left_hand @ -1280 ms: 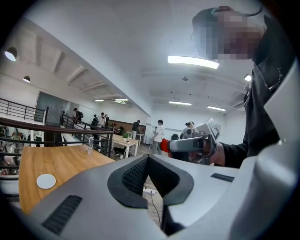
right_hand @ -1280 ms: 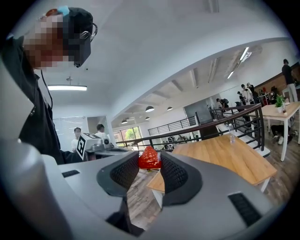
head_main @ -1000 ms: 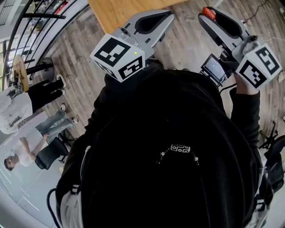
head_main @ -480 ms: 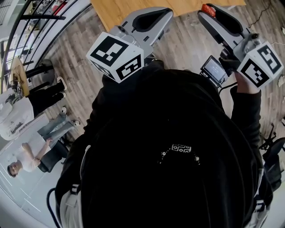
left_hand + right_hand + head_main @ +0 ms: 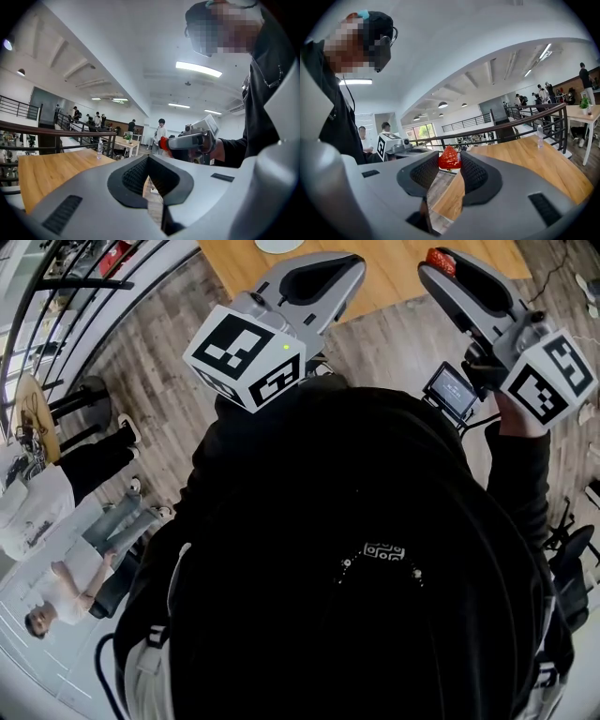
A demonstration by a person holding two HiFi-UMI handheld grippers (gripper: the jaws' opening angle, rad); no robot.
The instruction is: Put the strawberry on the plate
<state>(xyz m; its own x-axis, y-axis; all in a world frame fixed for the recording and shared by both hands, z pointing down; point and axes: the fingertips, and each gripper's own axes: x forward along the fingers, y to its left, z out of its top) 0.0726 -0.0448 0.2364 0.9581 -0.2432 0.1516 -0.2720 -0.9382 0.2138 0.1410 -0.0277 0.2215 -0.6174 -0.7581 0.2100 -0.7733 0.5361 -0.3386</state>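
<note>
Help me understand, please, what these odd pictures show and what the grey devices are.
There is no robot here. A person in a black top holds a grey two-jaw gripper in each hand; the patterned cubes are part of those grippers. One picture comes from a camera on the person's head, looking steeply down. The other two come from cameras riding on each gripper, looking along its jaws. The right gripper is closed on a red strawberry. The left gripper has its jaws together with nothing between them. Both are held in the air near a wooden table. At the head view's top edge a pale round rim shows on the table. It may be the plate, but too little shows to be sure.
</note>
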